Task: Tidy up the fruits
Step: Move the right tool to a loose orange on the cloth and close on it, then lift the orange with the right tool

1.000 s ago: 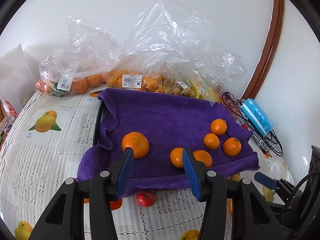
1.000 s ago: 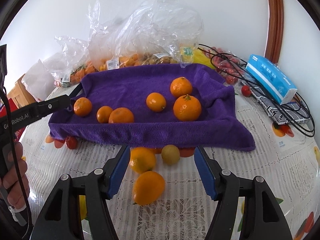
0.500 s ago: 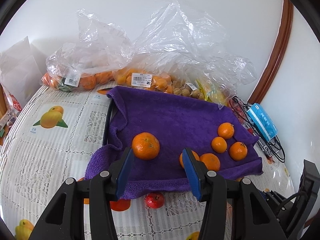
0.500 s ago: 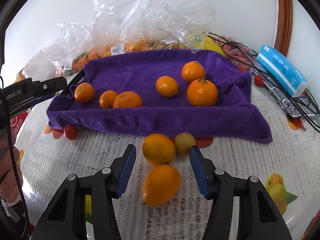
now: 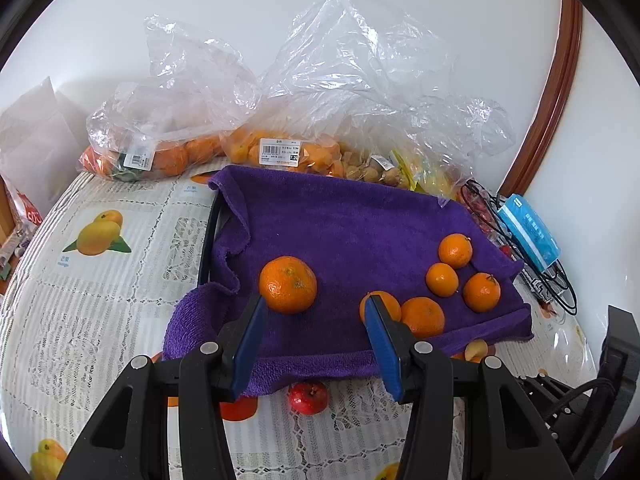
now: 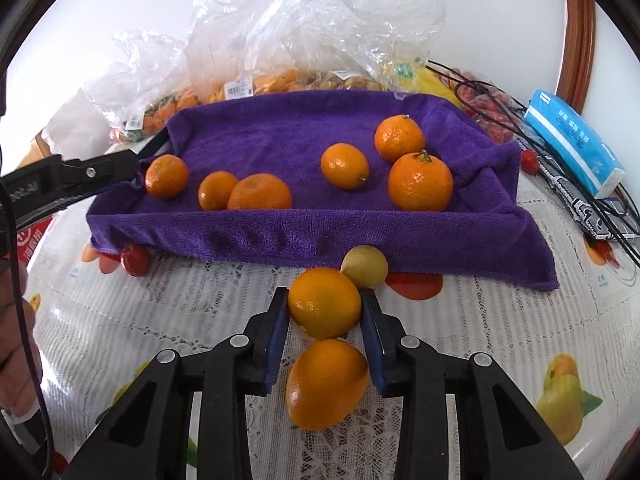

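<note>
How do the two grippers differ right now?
The right gripper is closed around an orange on the tablecloth; the left gripper is wide open and empty. The right is low in front of the purple towel; the left hangs above the towel's near edge. Both have blue pads on black fingers.

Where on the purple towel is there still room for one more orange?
The widest bare patch of the purple towel is its back middle, between the lone orange on the left and the three oranges on the right, in front of the plastic bags. The near edge, by the touching pair, is crowded.
</note>
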The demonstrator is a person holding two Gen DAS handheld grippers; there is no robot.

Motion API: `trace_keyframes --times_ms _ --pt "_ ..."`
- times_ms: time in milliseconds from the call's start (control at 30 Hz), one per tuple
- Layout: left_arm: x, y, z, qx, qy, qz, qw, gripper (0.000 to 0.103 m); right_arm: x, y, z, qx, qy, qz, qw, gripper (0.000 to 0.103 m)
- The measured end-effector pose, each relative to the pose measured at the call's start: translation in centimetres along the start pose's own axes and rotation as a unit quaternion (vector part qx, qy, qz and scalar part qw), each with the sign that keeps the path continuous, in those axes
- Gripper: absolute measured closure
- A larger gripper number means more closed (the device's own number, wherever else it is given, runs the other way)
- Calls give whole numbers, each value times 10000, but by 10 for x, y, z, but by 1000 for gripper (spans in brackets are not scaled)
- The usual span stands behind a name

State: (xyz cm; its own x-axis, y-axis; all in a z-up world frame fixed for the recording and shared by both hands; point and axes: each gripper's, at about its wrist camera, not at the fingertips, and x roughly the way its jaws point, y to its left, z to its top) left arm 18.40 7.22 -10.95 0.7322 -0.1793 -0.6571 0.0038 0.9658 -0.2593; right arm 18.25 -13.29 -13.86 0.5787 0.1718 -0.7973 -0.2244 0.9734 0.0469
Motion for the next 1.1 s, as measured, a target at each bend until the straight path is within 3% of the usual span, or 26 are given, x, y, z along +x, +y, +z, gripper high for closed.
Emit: trace_keyframes --times_ms 300,633,967,1100 --pt "-1 -3 -2 82 38 -39 10000 55 -26 -8 4 242 -312 281 9988 68" --pt "-13 1 -3 13 1 -423 9991 46 -70 -38 4 278 -838 -199 9959 68" --pt "-15 -62 -43 454 419 -896 9941 46 -88 -78 -22 347 -848 -571 9942 68" --pt "-6 -92 -56 691 622 -906 9915 46 -95 -90 -30 385 -885 -697 9929 68"
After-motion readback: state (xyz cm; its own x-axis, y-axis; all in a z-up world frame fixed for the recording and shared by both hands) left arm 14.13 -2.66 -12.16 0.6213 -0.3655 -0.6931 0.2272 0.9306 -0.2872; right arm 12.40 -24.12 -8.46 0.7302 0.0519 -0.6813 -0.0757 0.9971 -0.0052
